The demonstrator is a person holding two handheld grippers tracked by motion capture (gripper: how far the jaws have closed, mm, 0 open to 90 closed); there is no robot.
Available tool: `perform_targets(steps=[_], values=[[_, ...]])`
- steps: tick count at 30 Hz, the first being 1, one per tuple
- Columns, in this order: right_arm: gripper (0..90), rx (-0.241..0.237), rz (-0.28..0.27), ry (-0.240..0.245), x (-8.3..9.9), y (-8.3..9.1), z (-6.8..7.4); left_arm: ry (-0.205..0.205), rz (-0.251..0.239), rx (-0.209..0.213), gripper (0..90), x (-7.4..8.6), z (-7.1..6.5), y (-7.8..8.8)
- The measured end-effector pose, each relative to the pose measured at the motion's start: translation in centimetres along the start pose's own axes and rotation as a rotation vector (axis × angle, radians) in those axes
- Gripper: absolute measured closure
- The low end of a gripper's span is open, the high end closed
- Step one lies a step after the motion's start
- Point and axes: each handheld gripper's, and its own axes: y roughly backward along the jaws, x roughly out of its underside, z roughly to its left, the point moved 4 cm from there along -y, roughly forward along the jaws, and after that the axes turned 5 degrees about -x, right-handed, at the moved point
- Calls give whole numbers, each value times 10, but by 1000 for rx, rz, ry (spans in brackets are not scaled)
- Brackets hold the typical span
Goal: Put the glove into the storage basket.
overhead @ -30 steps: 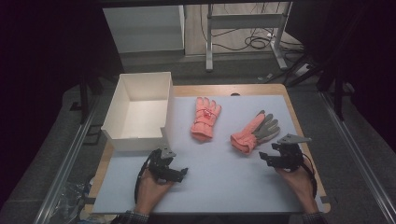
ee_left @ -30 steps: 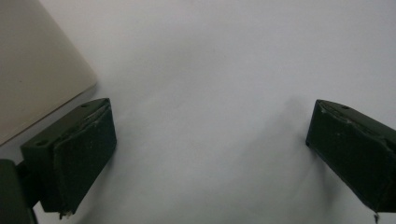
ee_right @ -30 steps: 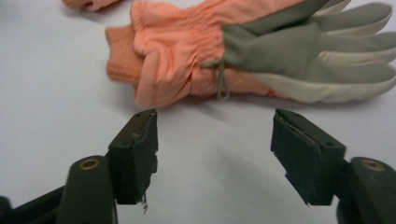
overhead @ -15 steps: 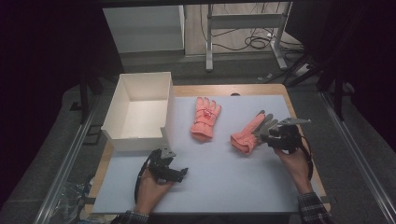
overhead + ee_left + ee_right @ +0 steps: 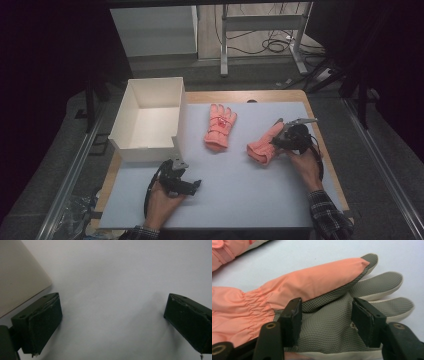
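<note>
Two pink gloves lie on the pale mat (image 5: 235,195). One glove (image 5: 220,127) lies flat at the middle, back up. The other glove (image 5: 261,148) lies to its right, and its grey palm (image 5: 327,315) faces my right gripper (image 5: 278,143). That gripper (image 5: 325,320) sits low over the palm with its jaws astride the grey fabric; they have just been opening a little. The glove still lies on the mat. My left gripper (image 5: 194,185) rests near the front edge, open (image 5: 112,320), with bare mat between its jaws.
A white open box (image 5: 142,150) stands at the left of the mat, and its corner (image 5: 17,277) is close to the left gripper. The wooden table edge (image 5: 320,130) runs along the right. Cables and table legs lie on the floor beyond.
My right gripper has moved left from the mat's right edge onto the right glove, and its jaws now straddle the palm. The left hand has stayed put.
</note>
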Motion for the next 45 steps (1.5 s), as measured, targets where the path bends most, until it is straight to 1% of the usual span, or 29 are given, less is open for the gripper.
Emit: perform_targets(steps=[1, 2, 3, 6, 9, 14, 17, 20, 23, 25, 28, 34, 36, 38, 39, 41, 45], values=[[552, 31, 9, 15, 2, -2, 1, 0, 0, 0, 16, 0, 0, 0], [552, 31, 9, 15, 2, -2, 1, 0, 0, 0, 16, 0, 0, 0], [596, 41, 7, 15, 3, -3, 1, 0, 0, 0, 16, 0, 0, 0], [714, 53, -16, -6, 8, -5, 1, 0, 0, 0, 16, 0, 0, 0], [831, 54, -12, -17, 7, -5, 2, 0, 0, 0, 16, 0, 0, 0], [856, 37, -11, -34, 5, -3, 1, 1, 0, 1, 16, 0, 0, 0], [869, 2, -30, -58, 4, 1, 0, 1, 0, 1, 16, 0, 0, 0], [874, -25, -49, -60, 3, 5, -1, 1, 0, 1, 16, 0, 0, 0], [875, -54, -58, -46, 1, 9, 1, 0, 0, 1, 16, 0, 0, 0], [876, -77, -57, -29, 0, 14, 5, 0, 0, 0, 16, 0, 0, 0], [877, -99, -62, -8, -3, 20, 9, 0, 0, 1, 16, 0, 0, 0], [876, -197, -74, 21, -9, 34, 22, -1, 1, 2, 16, 0, 0, 0], [876, -245, -73, 49, -10, 39, 29, -1, 2, 2, 16, 0, 0, 0], [876, -274, -71, 73, -11, 41, 35, -1, 1, 2, 16, 0, 0, 0], [876, -293, -68, 93, -11, 43, 38, -1, 1, 2, 16, 0, 0, 0], [876, -328, -61, 129, -11, 45, 47, -2, 2, 2, 16, 0, 0, 0], [876, -409, -46, 179, -9, 47, 64, 1, 0, 1, 16, 0, 0, 0]])
